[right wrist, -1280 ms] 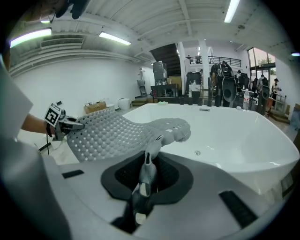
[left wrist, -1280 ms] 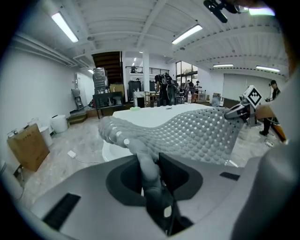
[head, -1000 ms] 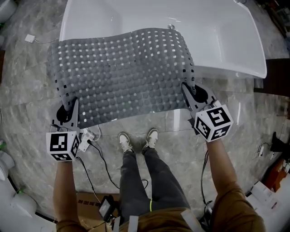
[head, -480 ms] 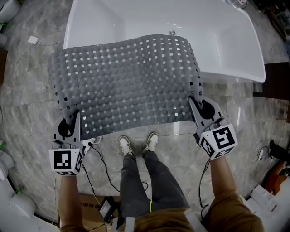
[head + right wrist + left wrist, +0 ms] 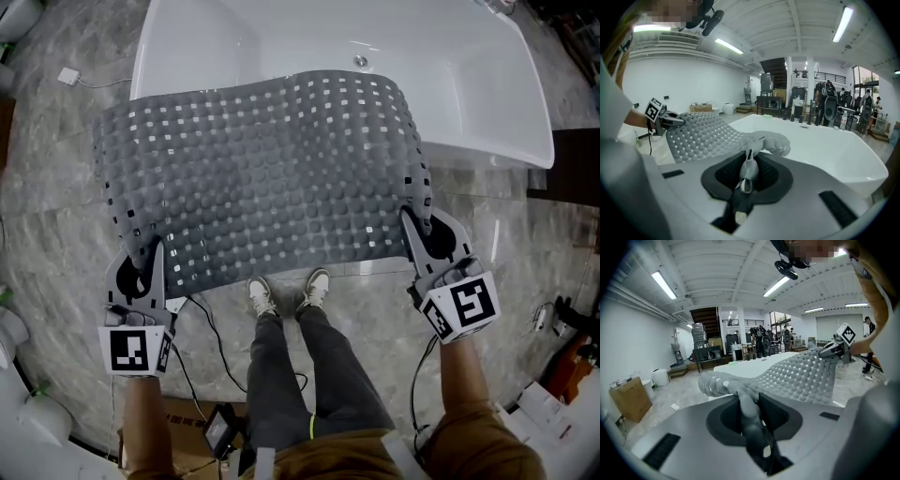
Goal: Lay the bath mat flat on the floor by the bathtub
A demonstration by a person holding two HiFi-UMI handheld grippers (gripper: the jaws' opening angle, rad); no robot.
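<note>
grey rubbery bath mat with round bumps and square holes [image 5: 262,178] held up off the floor, spread wide between the two grippers

- left gripper [image 5: 142,258]: jaws pressed together on the mat's near left corner, a bunched fold of mat pinched between them
- right gripper [image 5: 419,225]: jaws clamped on the near right corner, a thin fold of mat between them
- mat sags a little in the middle; both far corners curl downward
- in the head view the mat's far edge overlaps the white bathtub [image 5: 487,103], its near edge sits above the person's pale shoes [image 5: 261,298]
- grey marbled stone floor [image 5: 47,234] beneath; black cable [image 5: 202,323] lies on it near the left shoe
</note>
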